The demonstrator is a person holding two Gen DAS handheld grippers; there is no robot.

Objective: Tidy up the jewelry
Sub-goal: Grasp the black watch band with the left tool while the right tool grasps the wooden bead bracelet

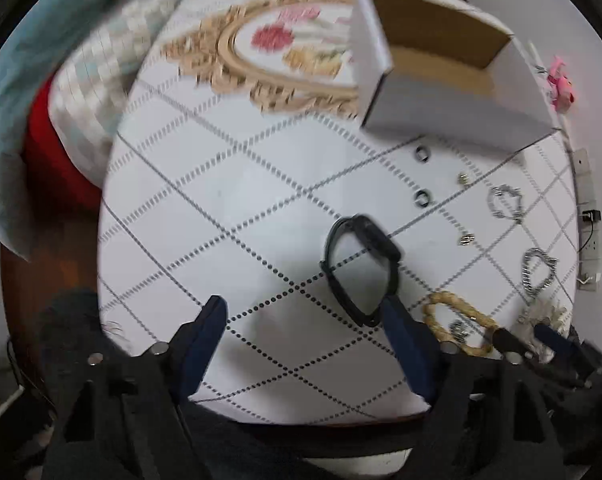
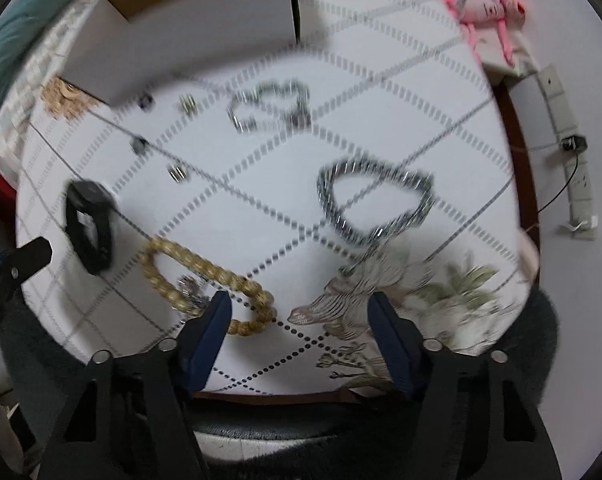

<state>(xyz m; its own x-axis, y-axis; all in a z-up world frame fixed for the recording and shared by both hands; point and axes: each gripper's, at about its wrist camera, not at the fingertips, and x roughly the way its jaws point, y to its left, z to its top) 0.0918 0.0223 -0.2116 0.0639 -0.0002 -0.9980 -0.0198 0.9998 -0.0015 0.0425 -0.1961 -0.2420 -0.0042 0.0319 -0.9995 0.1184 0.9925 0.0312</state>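
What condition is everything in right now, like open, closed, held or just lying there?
Cardboard box: open, looks empty.
Black watch band: lying loose, unheld.
Gold bead bracelet: flat on the cloth.
Silver bracelet: flat, unheld.
Left gripper: open, empty.
Right gripper: open, empty.

- A white tablecloth [image 1: 229,184] with dotted grey diamond lines is covering the table, its gold scrollwork and red flower print [image 1: 271,36] sitting toward twelve o'clock in the left wrist view.
- A printed pale flower with green leaves [image 2: 405,292] is showing on the cloth at five o'clock in the right wrist view.
- A pink stuffed toy [image 2: 489,8] is lying at one o'clock, just off the cloth's edge.
- A light blue fabric [image 1: 25,72] and a checked cloth [image 1: 97,92] are lying at ten o'clock.
- A white power strip [image 2: 573,168] is lying at three o'clock, a black plug [image 2: 575,143] sitting in it.
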